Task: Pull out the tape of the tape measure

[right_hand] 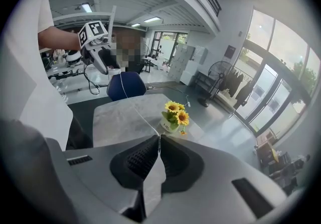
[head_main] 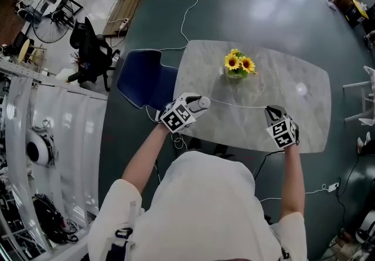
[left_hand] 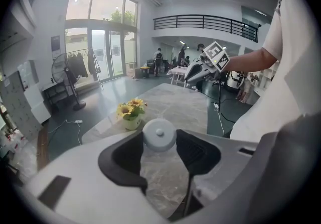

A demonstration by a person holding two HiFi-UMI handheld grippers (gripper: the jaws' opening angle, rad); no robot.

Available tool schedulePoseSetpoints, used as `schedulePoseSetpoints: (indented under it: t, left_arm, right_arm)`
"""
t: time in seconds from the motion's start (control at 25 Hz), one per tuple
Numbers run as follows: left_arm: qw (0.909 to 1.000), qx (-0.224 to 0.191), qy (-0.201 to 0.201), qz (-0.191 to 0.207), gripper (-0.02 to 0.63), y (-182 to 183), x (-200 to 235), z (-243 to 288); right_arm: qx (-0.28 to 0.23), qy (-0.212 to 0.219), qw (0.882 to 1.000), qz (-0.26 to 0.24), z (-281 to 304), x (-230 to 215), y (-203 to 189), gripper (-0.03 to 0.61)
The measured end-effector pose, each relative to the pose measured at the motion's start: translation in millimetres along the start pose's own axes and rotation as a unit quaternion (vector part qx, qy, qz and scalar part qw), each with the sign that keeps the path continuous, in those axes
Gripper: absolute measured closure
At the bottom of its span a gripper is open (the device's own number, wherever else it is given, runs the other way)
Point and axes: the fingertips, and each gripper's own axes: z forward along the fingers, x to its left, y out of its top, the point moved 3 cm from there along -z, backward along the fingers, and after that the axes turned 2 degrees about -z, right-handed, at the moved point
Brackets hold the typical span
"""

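Grey marble surface (head_main: 293, 119) is spread below. Over its left part, the round white tape measure (left_hand: 159, 135) is clamped between the pads of the left hand-held gripper (head_main: 196, 106). Its thin tape (head_main: 240, 106) is stretched taut across to the right hand-held gripper (right_hand: 159, 142), which is clenched on the tape's end. Sunflowers (head_main: 239, 65) in a small pot are set farther back on the surface. A blue chair (head_main: 143, 78) is seen at the left edge.

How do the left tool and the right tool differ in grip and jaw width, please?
The left tool clamps the round white tape measure case, jaws wide; the right tool pinches the thin white tape, jaws almost together. Both hang above the grey marble table, the tape stretched between them.
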Motion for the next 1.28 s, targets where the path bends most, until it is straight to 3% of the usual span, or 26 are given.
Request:
schedulePoseSetpoints:
  t: [0.32,0.48,0.92,1.28]
  left_arm:
    - [0.9999,0.007,-0.009,-0.012,0.402,-9.9,5.0,31.6]
    - [0.9991,0.030,-0.020,-0.021,0.402,-23.2,3.8,54.3]
    - [0.9921,0.109,-0.022,-0.058,0.402,-92.7,10.1,137.9]
    - [0.9851,0.137,-0.024,-0.101,0.402,-134.4,10.7,189.5]
  right_arm:
    - [0.027,0.023,0.999,0.028,18.4,4.7,-29.4,0.540]
    - [0.032,0.037,0.997,0.055,39.7,7.6,-52.4,0.538]
    - [0.099,0.098,0.986,0.094,119.2,40.7,-110.7,0.538]
    - [0.128,0.129,0.976,0.119,166.7,64.9,-150.3,0.538]
